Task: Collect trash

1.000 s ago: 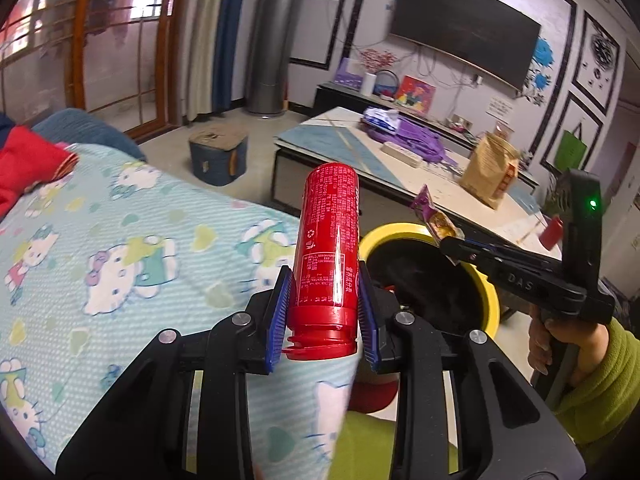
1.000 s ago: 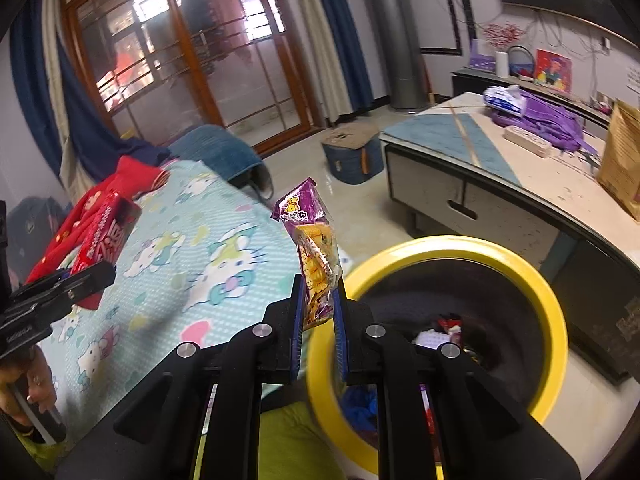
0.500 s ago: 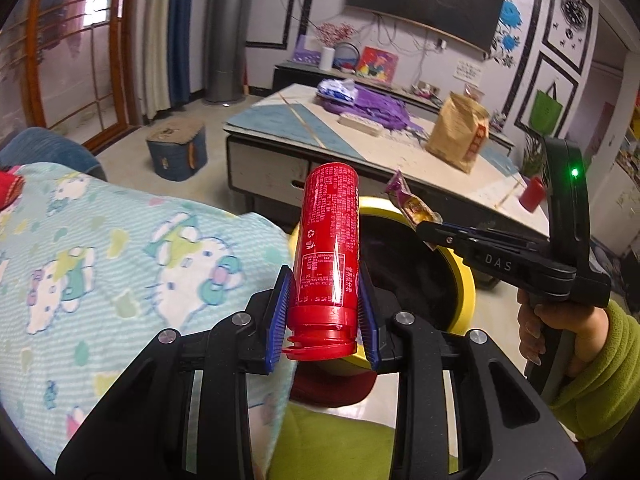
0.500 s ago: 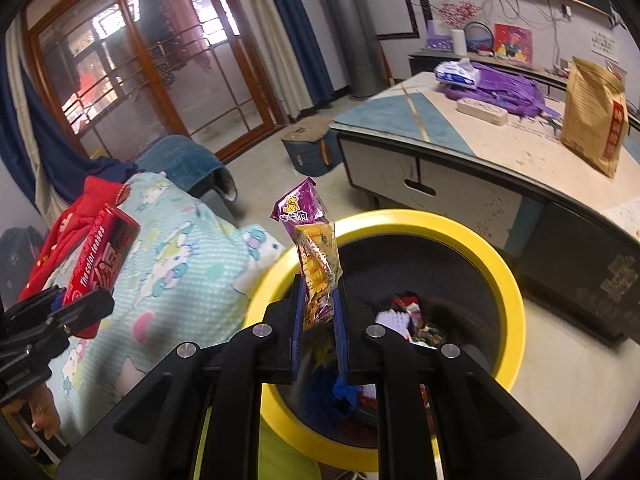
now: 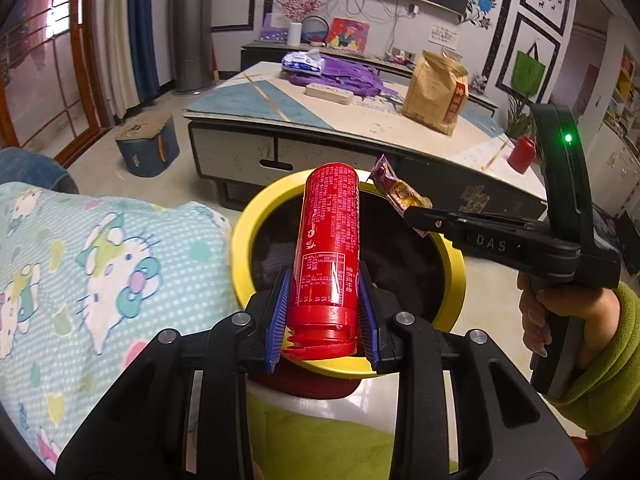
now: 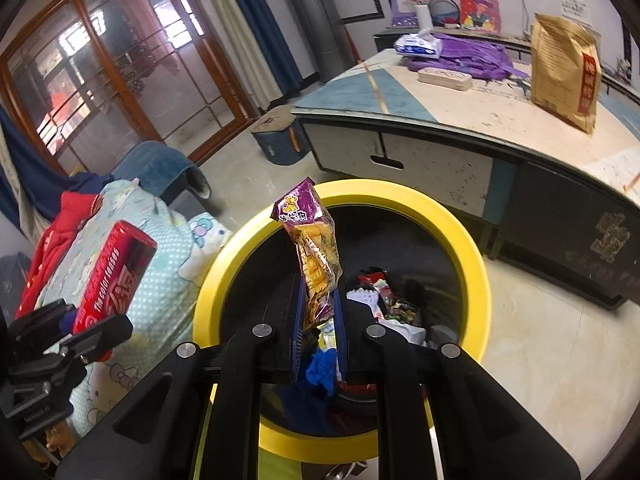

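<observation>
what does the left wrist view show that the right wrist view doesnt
Only the left wrist view shows the person's hand in a green sleeve gripping the right gripper, and a green bag on the wall.

Only the right wrist view shows the trash inside the bin and the red cloth on the bed.

Both show the yellow-rimmed bin, the red tube clamped in the left gripper, the purple snack wrapper and the brown paper bag.

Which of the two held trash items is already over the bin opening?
The purple snack wrapper in the right gripper is; the bin's dark inside lies behind it. The red tube hangs over the bedding.
</observation>
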`<state>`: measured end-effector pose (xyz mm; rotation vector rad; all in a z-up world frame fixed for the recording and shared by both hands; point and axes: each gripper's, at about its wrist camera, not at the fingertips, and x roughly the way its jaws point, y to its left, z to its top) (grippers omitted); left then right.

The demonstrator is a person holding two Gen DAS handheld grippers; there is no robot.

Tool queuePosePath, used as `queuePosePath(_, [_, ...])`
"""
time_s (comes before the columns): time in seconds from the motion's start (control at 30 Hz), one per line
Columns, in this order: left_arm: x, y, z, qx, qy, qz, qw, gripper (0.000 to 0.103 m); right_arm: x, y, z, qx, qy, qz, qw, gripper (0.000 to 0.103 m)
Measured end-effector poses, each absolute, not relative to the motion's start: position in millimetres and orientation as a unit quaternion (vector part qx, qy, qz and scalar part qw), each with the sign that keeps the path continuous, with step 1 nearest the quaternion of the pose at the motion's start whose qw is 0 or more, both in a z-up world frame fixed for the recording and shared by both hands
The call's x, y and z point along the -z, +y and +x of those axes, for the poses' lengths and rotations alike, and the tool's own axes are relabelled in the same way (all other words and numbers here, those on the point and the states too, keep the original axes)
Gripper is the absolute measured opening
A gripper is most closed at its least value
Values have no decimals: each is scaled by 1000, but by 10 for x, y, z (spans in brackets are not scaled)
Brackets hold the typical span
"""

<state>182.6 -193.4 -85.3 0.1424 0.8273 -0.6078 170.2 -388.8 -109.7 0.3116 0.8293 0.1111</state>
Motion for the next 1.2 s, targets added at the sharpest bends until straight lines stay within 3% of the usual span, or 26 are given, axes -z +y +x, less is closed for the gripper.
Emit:
queuePosePath(0.33, [1062,-2204,1888,301,412,87,856,25,1175,-4053,1701,-40,409,177,894,18])
queuePosePath(0.53, [1104,-2283,1932,300,414,95,854,26,1191,-4074,1715,-39,412,188,891,28])
queuePosePath(0.63, [1119,-2271,1948,293,414,95,856,45,1179,-4086,1704,-36,410,187,892,34])
queuePosePath(0.7, [1120,-2225,1959,287,415,91,858,51,1154,-4100,1699,-34,407,188,893,40])
queuePosePath(0.87, [1050,-2088,1995,261,415,79,868,89,1046,-4060,1640,-27,397,166,902,56])
queuePosePath(1.2, [764,-1428,1925,183,391,35,901,92,719,-3643,1471,-46,364,109,924,90])
